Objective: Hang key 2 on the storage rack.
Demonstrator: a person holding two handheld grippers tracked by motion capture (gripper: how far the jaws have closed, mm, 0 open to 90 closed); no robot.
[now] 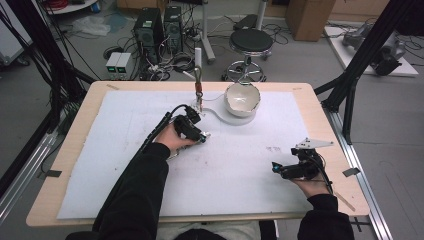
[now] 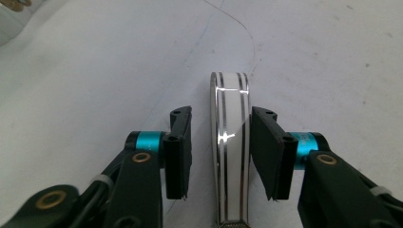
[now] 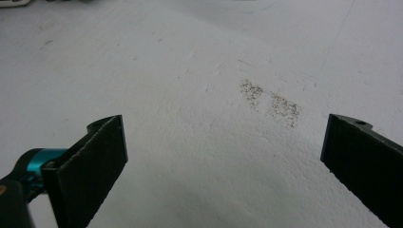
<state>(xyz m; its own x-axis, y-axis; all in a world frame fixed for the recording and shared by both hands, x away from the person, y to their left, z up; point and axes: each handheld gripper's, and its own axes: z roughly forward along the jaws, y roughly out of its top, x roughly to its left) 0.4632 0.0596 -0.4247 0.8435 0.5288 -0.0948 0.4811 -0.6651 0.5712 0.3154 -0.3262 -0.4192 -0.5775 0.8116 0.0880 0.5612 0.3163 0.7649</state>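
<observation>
Your left gripper (image 1: pixel 202 136) sits mid-desk on the white mat (image 1: pixel 100 165). In the left gripper view its fingers (image 2: pixel 178 152) bracket a white strip with silver edges (image 2: pixel 230 142); one finger looks to touch it, the other stands just off, so not clamped. The strip curves toward a white bowl (image 1: pixel 242 99) at the far side, beside an upright stand (image 1: pixel 198 85). Your right gripper (image 1: pixel 276 169) rests near the right edge, fingers (image 3: pixel 90 166) spread wide over a smudge (image 3: pixel 271 102).
</observation>
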